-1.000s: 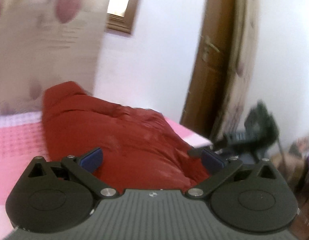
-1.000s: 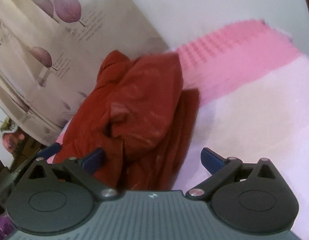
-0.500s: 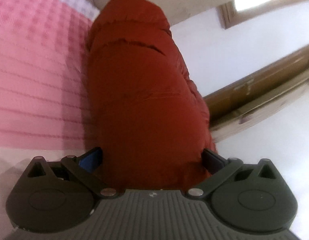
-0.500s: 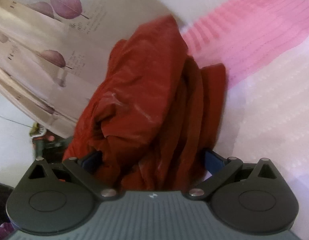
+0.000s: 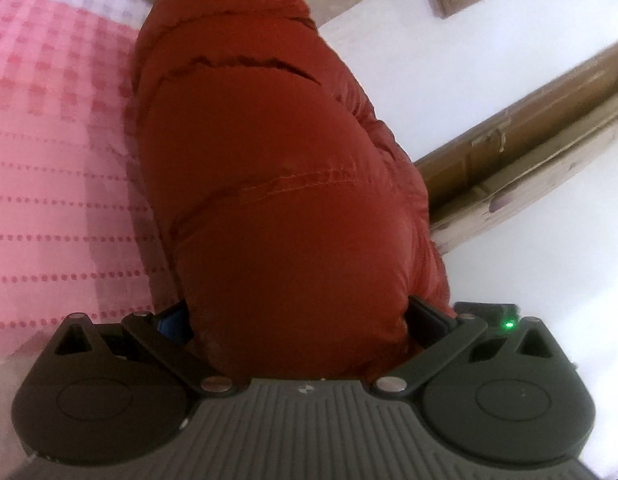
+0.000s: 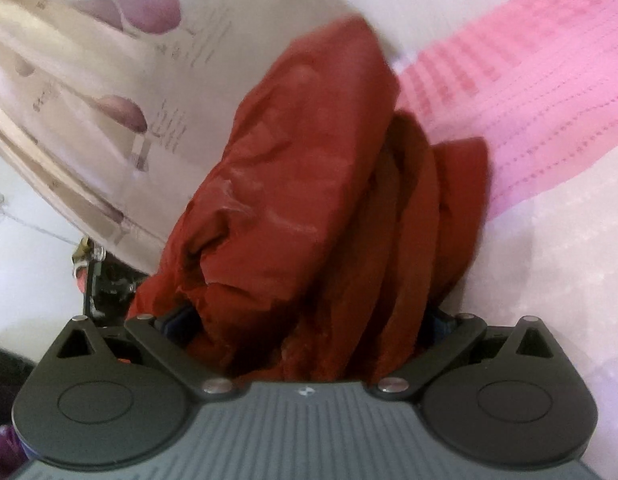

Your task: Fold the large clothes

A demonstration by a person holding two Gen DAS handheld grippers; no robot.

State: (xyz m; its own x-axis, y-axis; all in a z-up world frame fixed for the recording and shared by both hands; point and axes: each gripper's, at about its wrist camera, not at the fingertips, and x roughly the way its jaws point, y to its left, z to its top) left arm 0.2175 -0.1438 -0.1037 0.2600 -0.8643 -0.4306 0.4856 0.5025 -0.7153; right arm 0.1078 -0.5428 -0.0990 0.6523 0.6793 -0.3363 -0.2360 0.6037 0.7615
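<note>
A rust-red puffer jacket [image 5: 277,168] lies bunched on a pink and white bedspread [image 5: 49,160]. My left gripper [image 5: 301,320] is wide open, with the jacket's padded bulk pushed between its fingers. In the right wrist view the jacket [image 6: 309,184] shows as several stacked folds on the bedspread [image 6: 549,120]. My right gripper [image 6: 309,320] is also wide open, with the folds filling the gap between its fingers. The blue pads are mostly hidden by fabric.
A leaf-print curtain [image 6: 89,80] hangs behind the bed. A white wall [image 5: 409,60] and a brown door frame [image 5: 529,120] stand beyond the jacket. Dark clutter [image 6: 105,280] sits on the floor beside the bed.
Both grippers have moved forward onto the jacket, from just short of it to having fabric between the open fingers. The left one has also tilted down towards the bed.
</note>
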